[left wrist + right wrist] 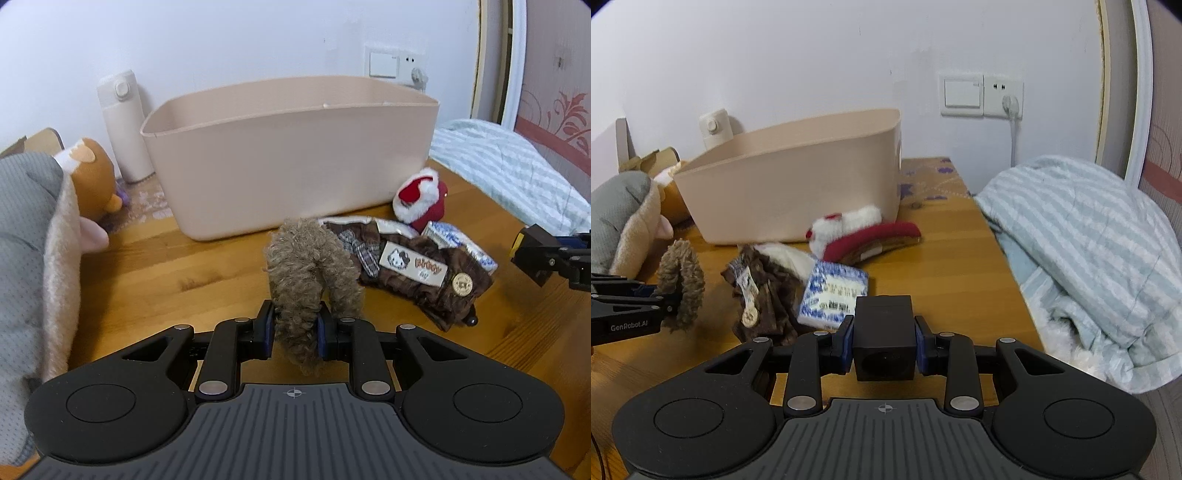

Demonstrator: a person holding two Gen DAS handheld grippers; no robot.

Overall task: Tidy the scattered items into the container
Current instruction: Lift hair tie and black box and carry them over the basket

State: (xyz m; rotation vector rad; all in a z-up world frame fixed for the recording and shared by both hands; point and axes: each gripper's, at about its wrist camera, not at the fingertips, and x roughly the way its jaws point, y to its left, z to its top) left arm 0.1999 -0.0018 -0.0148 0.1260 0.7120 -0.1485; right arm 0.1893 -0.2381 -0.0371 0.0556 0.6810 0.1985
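Note:
My left gripper (294, 328) is shut on a fuzzy brown scrunchie (310, 266) and holds it above the wooden table (184, 280), in front of the beige plastic tub (291, 155). My right gripper (884, 338) is shut on a black cube (884, 339), also seen at the right edge of the left wrist view (535, 254). On the table lie a brown ruffled Hello Kitty pouch (417, 273), a blue-and-white tissue packet (833, 295) and a red-and-white plush hair clip (864, 236). The scrunchie (683, 284) and the tub (790, 184) also show in the right wrist view.
A white bottle (123, 125) stands left of the tub against the wall. A grey and tan plush (33, 258) and a brown bear plush (92, 173) lie at the left. A striped blanket (1089, 251) lies beyond the table's right edge. A wall socket with a plug (1003, 96) is behind.

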